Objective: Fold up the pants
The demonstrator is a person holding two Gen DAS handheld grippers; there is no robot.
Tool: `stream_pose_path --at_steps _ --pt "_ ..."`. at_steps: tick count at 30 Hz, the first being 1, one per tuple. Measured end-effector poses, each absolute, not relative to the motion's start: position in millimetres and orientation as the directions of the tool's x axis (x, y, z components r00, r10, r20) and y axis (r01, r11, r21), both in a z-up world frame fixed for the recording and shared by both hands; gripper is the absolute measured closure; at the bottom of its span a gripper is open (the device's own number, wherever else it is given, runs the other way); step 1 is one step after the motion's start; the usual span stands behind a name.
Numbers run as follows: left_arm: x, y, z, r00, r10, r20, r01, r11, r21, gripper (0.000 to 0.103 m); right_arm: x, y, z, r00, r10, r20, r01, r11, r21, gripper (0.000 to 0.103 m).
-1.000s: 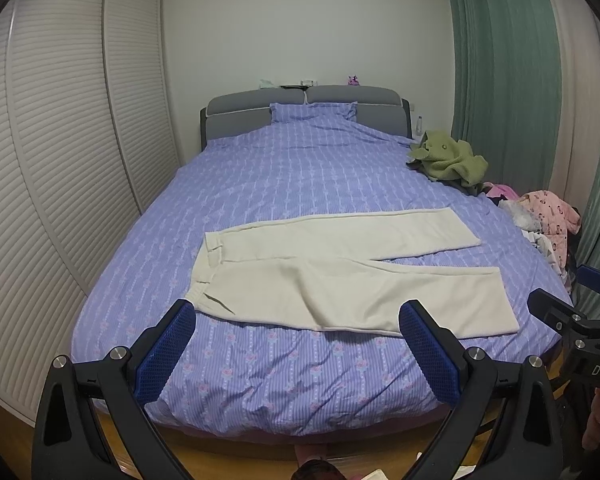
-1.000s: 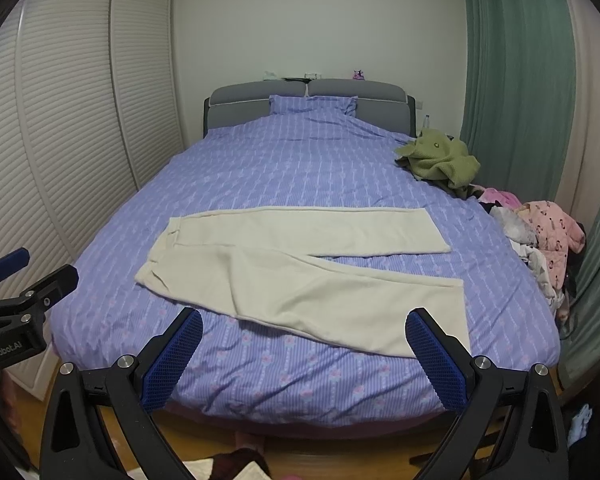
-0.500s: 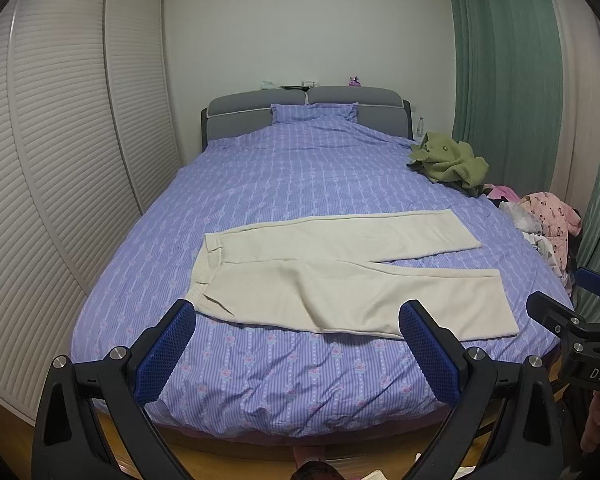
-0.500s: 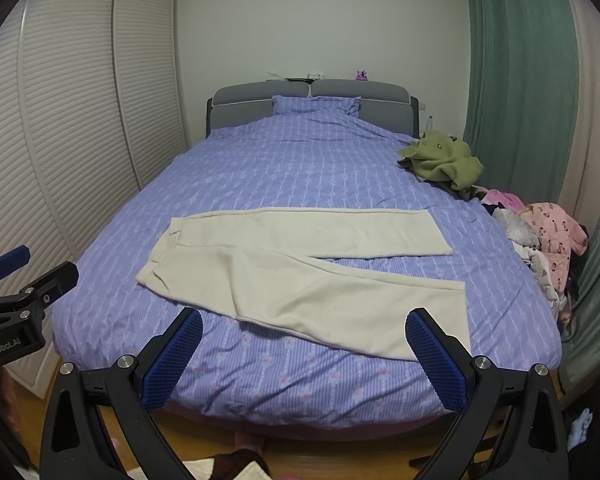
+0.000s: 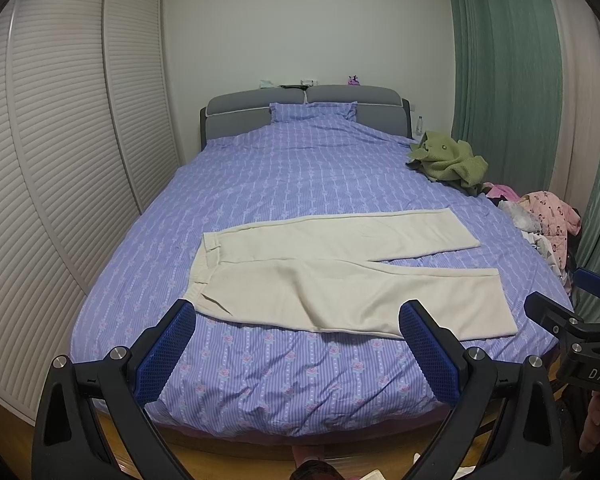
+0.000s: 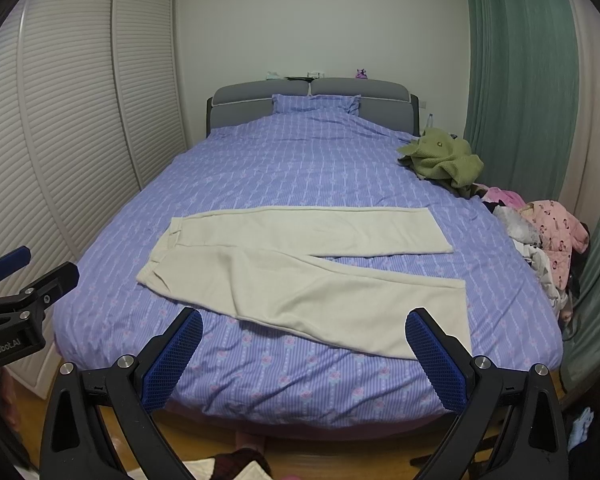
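Both hand-held grippers, left gripper (image 5: 296,344) and right gripper (image 6: 304,350), hover with jaws spread wide and empty. Ahead of them, cream pants (image 5: 332,272) lie flat across the bed (image 5: 300,168), legs splayed, apparently ready for folding.

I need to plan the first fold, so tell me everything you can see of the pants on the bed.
The pants are cream, of a soft, thick-looking fabric, and lie flat and unfolded across the purple patterned bedspread near the foot of the bed. The gathered waistband points toward the wardrobe side; both legs run toward the curtain side and split apart into a narrow V. A few shallow wrinkles show. Only the bedspread touches them; both open grippers are short of them.
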State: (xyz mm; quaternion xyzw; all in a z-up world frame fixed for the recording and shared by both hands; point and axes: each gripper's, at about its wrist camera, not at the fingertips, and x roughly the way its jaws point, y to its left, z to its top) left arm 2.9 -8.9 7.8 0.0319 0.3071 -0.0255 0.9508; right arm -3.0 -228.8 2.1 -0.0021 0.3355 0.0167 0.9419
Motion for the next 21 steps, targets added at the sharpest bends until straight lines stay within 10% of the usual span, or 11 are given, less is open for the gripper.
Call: stream_pose_path --at_steps 21 --pt "28 12 -6 0.782 -0.022 -0.622 0.061 0.997 0.042 0.0 19 -207 -10 0.744 0.047 -0.667 -0.044 0.999 0.021 0.0"
